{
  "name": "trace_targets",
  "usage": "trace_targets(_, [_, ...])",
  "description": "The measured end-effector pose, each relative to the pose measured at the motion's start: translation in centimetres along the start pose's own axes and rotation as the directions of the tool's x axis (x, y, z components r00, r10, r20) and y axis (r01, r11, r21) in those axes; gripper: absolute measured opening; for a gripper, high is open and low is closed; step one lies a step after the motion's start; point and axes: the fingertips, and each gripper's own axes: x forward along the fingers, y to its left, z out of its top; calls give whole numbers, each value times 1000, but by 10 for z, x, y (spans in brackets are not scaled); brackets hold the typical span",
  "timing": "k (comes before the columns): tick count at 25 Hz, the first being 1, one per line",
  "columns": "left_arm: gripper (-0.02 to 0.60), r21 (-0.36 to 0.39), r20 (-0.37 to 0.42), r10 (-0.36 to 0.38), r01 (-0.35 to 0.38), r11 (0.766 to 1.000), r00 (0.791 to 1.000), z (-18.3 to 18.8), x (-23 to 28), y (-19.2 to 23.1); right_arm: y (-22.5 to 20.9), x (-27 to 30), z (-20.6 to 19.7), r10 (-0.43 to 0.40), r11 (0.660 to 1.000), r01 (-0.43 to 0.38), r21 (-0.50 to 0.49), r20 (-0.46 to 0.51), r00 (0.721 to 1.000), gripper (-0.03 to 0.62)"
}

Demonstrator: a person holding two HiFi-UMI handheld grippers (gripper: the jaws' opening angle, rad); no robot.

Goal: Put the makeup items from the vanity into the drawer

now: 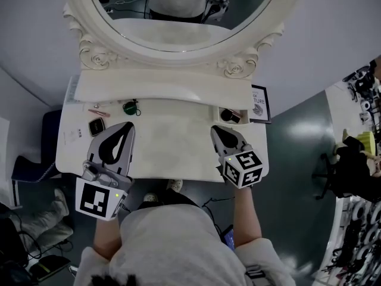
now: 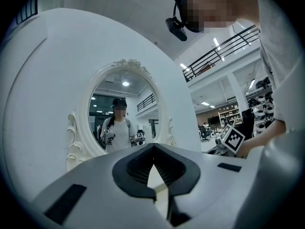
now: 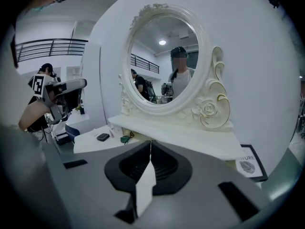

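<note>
Head view: grey left gripper [image 1: 128, 126] and grey right gripper [image 1: 215, 130] hover over the white vanity top [image 1: 172, 139], green round makeup item [image 1: 130, 107] and dark square compact [image 1: 96, 126] lying on its left part; left gripper view, then right gripper view: jaws together, empty, so approaching unopened risks pushing items off
</note>
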Motion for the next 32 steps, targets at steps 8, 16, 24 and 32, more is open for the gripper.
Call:
trace_targets(8, [15, -13, 8, -7, 7, 1000, 1000, 3, -13, 1, 44, -18, 26, 35, 999, -30, -37, 129, 991, 23])
trace_targets(16, [15, 0, 39, -25, 25, 1000, 999, 15, -34, -1, 78, -44, 57, 33, 999, -22, -45, 256, 966, 23])
trace_targets(24, [15, 25, 44, -49, 48, 999, 998, 24, -58, -3, 108, -72, 82, 28, 997, 0, -76, 358, 933, 23])
trace_targets(32, [15, 32, 73, -53, 51, 998, 996, 37, -81, -4, 133, -95, 94, -2, 996, 41, -83, 428, 904, 23])
